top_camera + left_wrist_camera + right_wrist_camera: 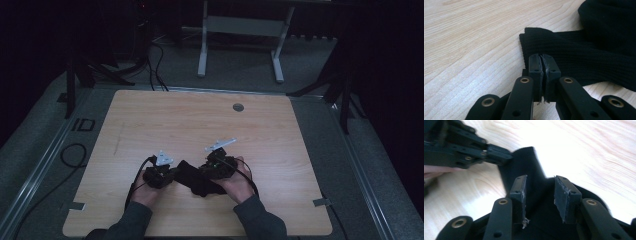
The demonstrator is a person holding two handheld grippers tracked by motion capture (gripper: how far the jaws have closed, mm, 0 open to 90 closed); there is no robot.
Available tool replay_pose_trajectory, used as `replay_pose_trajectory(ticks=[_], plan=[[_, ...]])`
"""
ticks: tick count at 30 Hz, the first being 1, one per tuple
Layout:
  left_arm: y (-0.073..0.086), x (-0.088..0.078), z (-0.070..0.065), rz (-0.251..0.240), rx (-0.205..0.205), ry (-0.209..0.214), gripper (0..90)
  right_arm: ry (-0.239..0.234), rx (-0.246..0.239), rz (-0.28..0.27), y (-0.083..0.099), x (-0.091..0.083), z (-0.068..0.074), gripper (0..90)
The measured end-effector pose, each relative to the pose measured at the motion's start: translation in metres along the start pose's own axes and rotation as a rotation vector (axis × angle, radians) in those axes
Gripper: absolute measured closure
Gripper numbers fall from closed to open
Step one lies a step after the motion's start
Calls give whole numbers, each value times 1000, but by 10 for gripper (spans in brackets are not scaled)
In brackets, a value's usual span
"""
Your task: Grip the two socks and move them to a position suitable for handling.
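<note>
The black ribbed knit cloth [584,57] lies bunched on the pale wooden bench [200,120] between both hands; it looks soft, light and floppy, best taken at an edge. The left gripper [541,65] is clamped on its folded hem, while the right gripper [540,195] hangs above it, jaws apart and holding nothing.

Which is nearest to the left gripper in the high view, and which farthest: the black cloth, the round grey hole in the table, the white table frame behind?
1. black cloth, right beside the left gripper.
2. round grey hole, near the table's far edge.
3. white table frame, on the floor beyond the table.
</note>
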State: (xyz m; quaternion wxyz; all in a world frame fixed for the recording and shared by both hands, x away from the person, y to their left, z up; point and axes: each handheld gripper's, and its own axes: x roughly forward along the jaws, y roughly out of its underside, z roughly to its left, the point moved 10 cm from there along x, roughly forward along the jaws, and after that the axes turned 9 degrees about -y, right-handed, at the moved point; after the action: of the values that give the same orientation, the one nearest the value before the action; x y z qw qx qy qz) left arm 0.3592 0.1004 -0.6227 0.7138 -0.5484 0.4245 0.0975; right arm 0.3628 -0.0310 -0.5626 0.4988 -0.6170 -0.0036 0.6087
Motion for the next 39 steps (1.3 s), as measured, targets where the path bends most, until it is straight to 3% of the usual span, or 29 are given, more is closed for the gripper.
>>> replay_pose_trajectory(ticks=[4, 5, 9, 18, 21, 25, 34, 39], plan=[[0, 0, 0, 0, 1, 0, 872, 19, 25, -6, 3, -6, -13, 620], [0, 0, 0, 0, 1, 0, 872, 34, 48, -9, 6, -9, -23, 622], [0, 0, 0, 2, -2, 3, 872, 66, 91, -9, 15, -12, -42, 632], [1, 0, 0, 1, -3, 0, 872, 123, 171, 45, 46, -7, -72, 656], [1, 0, 0, 0, -5, 0, 872, 119, 199, 69, 54, -1, -79, 652], [1, 0, 0, 0, -6, 1, 871, 112, 219, 87, 59, 6, -84, 652], [1, 0, 0, -1, -11, 1, 871, 144, 163, 111, 55, 12, -84, 809], [1, 0, 0, 0, -20, 7, 870, 142, 155, 77, 54, 5, -76, 850]])
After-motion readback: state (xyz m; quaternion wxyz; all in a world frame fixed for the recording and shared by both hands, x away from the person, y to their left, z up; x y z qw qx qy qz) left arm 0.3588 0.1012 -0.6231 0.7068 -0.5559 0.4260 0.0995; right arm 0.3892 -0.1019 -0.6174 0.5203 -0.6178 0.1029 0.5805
